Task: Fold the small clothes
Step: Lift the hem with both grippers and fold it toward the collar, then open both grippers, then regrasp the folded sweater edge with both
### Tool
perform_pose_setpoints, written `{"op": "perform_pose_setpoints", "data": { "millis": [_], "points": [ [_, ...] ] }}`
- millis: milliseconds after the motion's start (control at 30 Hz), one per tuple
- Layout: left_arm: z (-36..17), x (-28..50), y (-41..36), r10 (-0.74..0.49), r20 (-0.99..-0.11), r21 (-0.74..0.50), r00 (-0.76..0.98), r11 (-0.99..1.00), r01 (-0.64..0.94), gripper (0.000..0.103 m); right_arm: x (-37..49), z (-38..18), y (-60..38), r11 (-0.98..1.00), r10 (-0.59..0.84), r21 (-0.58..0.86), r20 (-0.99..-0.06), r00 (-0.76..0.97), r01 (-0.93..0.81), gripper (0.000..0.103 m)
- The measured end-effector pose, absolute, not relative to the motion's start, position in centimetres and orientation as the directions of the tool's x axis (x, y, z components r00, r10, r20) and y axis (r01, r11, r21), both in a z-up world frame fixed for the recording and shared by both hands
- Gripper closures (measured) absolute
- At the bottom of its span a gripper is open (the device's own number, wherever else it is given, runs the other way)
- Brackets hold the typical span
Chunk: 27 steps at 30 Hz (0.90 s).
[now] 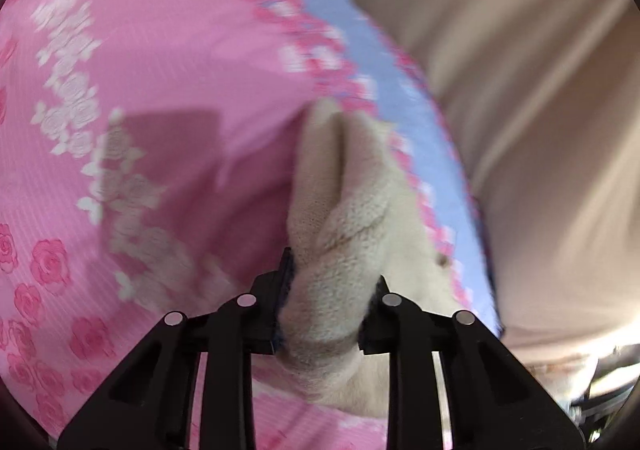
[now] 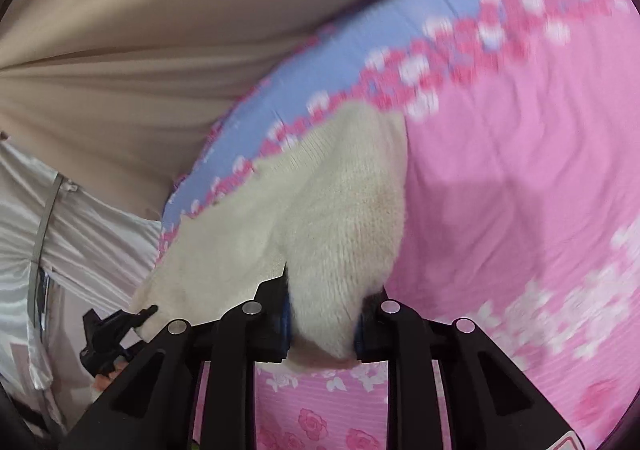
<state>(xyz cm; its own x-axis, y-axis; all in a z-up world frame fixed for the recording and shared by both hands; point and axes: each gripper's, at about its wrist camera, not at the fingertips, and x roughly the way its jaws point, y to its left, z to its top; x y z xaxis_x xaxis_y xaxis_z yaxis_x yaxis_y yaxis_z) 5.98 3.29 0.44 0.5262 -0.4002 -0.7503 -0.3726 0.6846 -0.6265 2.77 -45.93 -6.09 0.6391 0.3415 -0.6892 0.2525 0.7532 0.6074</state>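
While both wrist views blur at the edges, I can read the grip clearly: my left tongs [image 1: 322,314] are pinched on a bunched fold of the cream knit garment [image 1: 340,234], and my right tongs [image 2: 324,324] are pinched on another thick fold of the same garment [image 2: 320,210]. It's off-white, fuzzy on one face with a finer ribbed knit showing on the other; in the left view the held part rises as two rounded lobes with a crease between them, and a small dark speck sits on the fabric right of the lobes. In the right view it spreads up and left from the tongs as a broad sheet whose far edge lies over the blue band. The garment lies on a pink bedspread [image 1: 160,70] with white and deeper-pink rose print and a pale blue border [image 1: 400,90] edged in pink-and-white flowers; part of it is lifted at the tongs, the rest touches the spread. Beige cloth [image 2: 140,30] with long folds hangs beyond the blue border. In the right view, low left, my other gripper's black tip [image 2: 116,326] touches the garment's edge, with shiny white fabric [image 2: 80,230] behind it.
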Motion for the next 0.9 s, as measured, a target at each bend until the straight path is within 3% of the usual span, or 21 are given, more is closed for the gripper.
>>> {"op": "perform_pose_setpoints", "data": {
  "millis": [167,300,400,467,600,633,667,733,767,800,900],
  "points": [
    [-0.1,2.2,-1.4,-0.496,-0.742,-0.650,0.451,0.696,-0.304,0.080,-2.8,-3.1,-52.3,0.815,0.219,0.501,-0.729,0.648,0.289,0.083],
    [-5.0,-3.2,-5.4,-0.520,-0.787,-0.614,0.333,0.712,-0.339,0.080,-10.3,-6.1,-55.9,0.839,0.178,0.416,-0.818,0.547,0.351,0.083],
    [-7.1,-6.6,-5.4,-0.493,-0.805,-0.592,0.331,0.712,-0.378,0.080,-14.7,-11.2,-56.2,0.811,0.230,0.426,-0.863,0.450,0.402,0.080],
    [-6.8,-7.0,-4.7,-0.473,-0.806,-0.588,0.355,0.713,-0.383,0.080,-16.1,-13.3,-56.2,0.789,0.244,0.434,-0.871,0.427,0.434,0.072],
    [-3.4,-6.1,-5.2,-0.362,-0.860,-0.479,0.361,0.817,-0.322,0.078,-16.6,-10.5,-58.6,0.781,0.178,0.429,-0.850,0.496,0.454,0.067],
    [-2.0,-5.9,-5.3,-0.327,-0.862,-0.454,0.387,0.838,-0.303,0.077,-16.5,-9.0,-59.5,0.794,0.132,0.405,-0.843,0.522,0.454,0.061],
    [-0.5,-5.8,-5.4,-0.292,-0.857,-0.433,0.425,0.854,-0.287,0.070,-16.0,-8.0,-60.1,0.797,0.108,0.402,-0.829,0.549,0.451,0.052],
    [1.8,-5.0,-5.5,-0.257,-0.833,-0.425,0.490,0.865,-0.267,0.053,-14.5,-6.2,-61.1,0.799,0.089,0.412,-0.801,0.592,0.438,0.045],
    [2.9,-4.1,-5.8,-0.238,-0.821,-0.417,0.519,0.871,-0.260,0.036,-13.3,-5.8,-61.7,0.797,0.106,0.433,-0.787,0.607,0.422,0.045],
    [3.4,-3.3,-6.1,-0.223,-0.811,-0.413,0.540,0.873,-0.260,0.028,-11.8,-5.5,-61.9,0.793,0.131,0.453,-0.780,0.612,0.408,0.045],
    [3.0,0.3,-7.4,-0.210,-0.808,-0.397,0.550,0.885,-0.245,0.023,-7.3,-7.1,-61.9,0.791,0.218,0.497,-0.774,0.594,0.358,0.041]
  ]
}}
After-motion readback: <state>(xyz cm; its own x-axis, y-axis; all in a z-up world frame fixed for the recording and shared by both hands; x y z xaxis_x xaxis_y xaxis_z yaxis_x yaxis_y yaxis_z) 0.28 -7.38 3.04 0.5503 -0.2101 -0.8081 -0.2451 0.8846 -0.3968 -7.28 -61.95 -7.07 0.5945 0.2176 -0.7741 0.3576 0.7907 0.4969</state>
